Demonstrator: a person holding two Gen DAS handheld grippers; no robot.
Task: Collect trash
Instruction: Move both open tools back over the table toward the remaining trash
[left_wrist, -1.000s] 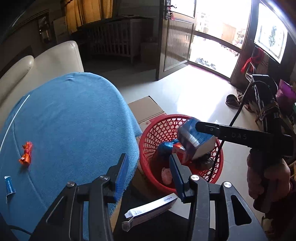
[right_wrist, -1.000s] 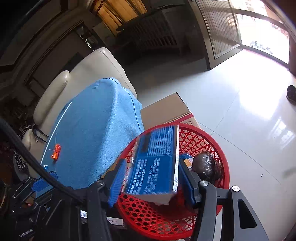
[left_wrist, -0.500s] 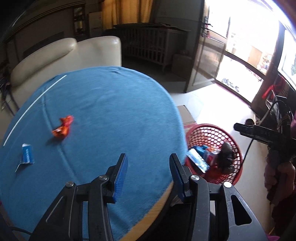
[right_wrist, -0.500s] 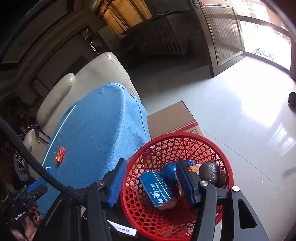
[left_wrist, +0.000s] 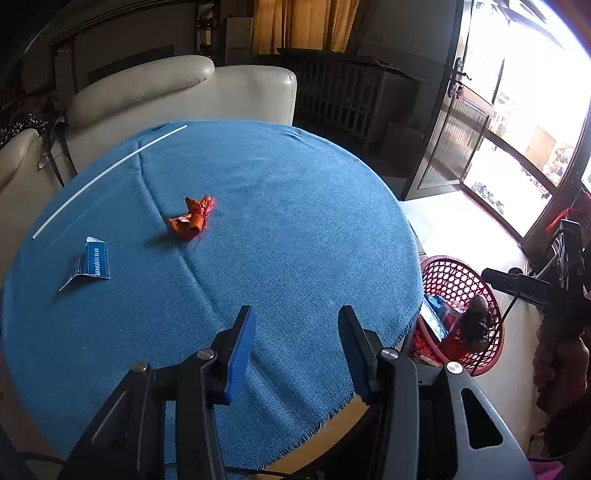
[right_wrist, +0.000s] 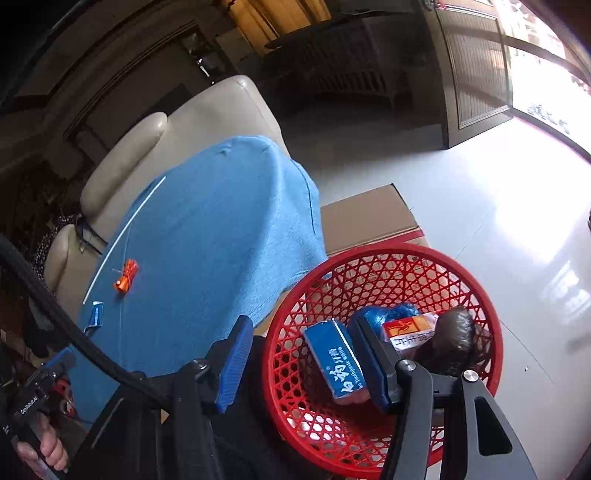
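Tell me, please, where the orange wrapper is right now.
The orange wrapper lies on the blue tablecloth, left of centre in the left wrist view, between the white straw and the blue packet.

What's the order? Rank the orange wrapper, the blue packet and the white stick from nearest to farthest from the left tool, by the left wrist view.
From the left tool:
1. Orange wrapper, ahead, slightly left.
2. Blue packet, far left; nearly tied with the wrapper.
3. White stick, along the cloth's far left edge.

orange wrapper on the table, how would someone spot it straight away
Start at the round table under the blue cloth. Near its middle lies the orange wrapper, crumpled and twisted. The flat blue packet and the thin white stick nearby share neither its colour nor its bunched shape.
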